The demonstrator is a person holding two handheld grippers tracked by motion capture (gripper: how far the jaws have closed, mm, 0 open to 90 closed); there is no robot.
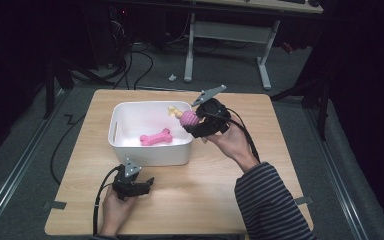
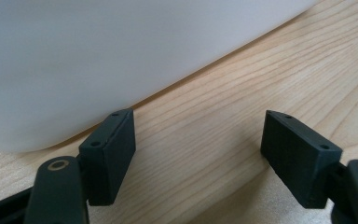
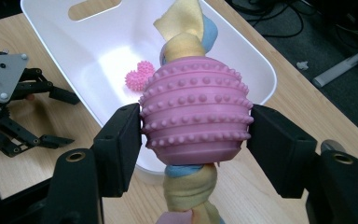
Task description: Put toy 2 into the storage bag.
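High view: the right tool [image 1: 196, 123] holds the toy [image 1: 188, 119] at the right rim of the bin [image 1: 150, 156], so the toy is almost over the opening. A bone [image 1: 155, 137] lies inside. The left tool [image 1: 139, 185] rests on the surface [image 1: 200, 195] near the bin's front wall.

Left gripper view: jaws wide apart, empty, the bin wall [image 2: 98, 56] just ahead.

Right gripper view: jaws clamped on the toy's [image 3: 196, 112] sides, its long axis running away from the camera towards the bin [image 3: 256, 88], which lies directly beyond and below it.
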